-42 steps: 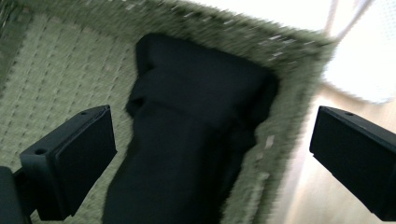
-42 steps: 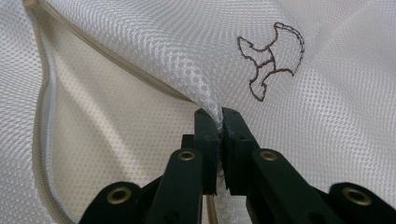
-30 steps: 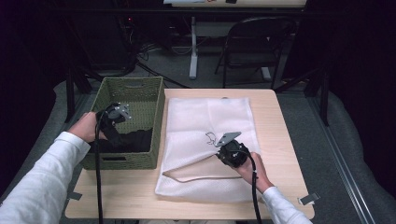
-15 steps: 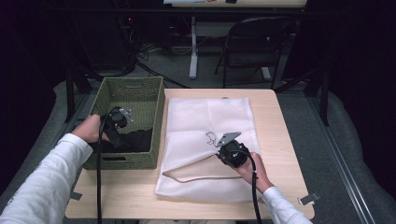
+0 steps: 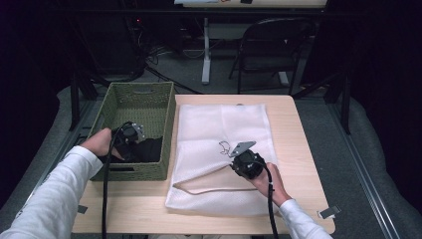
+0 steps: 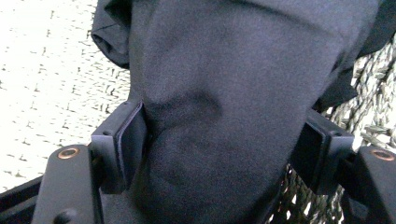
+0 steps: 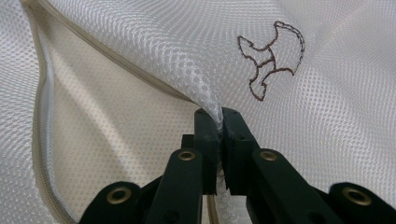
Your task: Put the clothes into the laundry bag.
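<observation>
A white mesh bag (image 5: 224,122) lies flat on the wooden table (image 5: 293,129), its zippered mouth gaping toward the front left. My right gripper (image 5: 235,158) is shut on the bag's upper layer (image 7: 116,56) at the mouth edge and holds it slightly raised, pinched between the tips (image 7: 220,116). A black cloth (image 5: 149,148) lies in the green woven basket (image 5: 139,88) at the left. My left gripper (image 5: 132,143) reaches down into the basket. Its jaws have just been closing, and the black cloth (image 6: 233,70) bulges between them, touching both pads (image 6: 133,140).
A brown embroidered mark (image 7: 271,60) sits on the bag beside my right gripper. The bag's zipper (image 7: 42,116) runs along the open edge. The basket's woven wall (image 6: 373,107) stands close behind the cloth. Beyond the table are a folding chair (image 5: 271,45) and floor cables.
My left gripper has sunk into the basket onto the black cloth. The right gripper and the bag have stayed where they were.
</observation>
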Available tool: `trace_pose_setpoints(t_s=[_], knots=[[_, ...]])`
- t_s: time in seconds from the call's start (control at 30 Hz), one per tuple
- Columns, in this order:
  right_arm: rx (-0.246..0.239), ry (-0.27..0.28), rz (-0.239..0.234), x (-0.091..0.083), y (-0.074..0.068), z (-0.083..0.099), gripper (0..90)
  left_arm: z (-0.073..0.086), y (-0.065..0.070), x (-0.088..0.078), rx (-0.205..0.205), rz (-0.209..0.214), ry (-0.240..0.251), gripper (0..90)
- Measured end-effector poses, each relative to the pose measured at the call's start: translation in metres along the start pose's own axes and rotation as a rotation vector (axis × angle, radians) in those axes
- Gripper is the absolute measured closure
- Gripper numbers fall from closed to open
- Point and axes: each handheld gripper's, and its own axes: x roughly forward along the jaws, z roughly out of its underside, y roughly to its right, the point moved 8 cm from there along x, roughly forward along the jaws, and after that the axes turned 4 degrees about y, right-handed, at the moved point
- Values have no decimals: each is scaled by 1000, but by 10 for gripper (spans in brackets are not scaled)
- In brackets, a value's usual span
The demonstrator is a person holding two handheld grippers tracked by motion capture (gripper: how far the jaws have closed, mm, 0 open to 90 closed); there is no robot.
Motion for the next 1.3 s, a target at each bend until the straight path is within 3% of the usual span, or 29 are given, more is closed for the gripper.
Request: trace_pose_setpoints(t_s=[0.13,0.27,0.37,0.5,0.83,0.93,1.1,1.23,1.3], knots=[[-13,2,0,0,-1,-1,865,0,-2,5,8,-10,-25,262],[-14,2,-1,0,-1,-1,865,1,-2,8,2,7,-35,332],[-8,-2,-1,-1,-1,0,865,2,0,9,-20,49,-12,418],[-10,-2,2,-1,-1,0,866,4,3,8,-34,68,21,521],[-9,-2,4,-1,1,0,866,6,7,-2,-28,20,43,547],[-10,-4,8,-2,2,0,866,7,9,-7,-31,24,49,554],[2,-3,13,-3,1,1,866,6,11,-16,-35,3,34,556],[7,-6,15,-2,1,1,866,5,12,-25,-40,-22,47,557],[3,-11,15,-2,1,2,866,3,13,-30,-25,-47,51,557]])
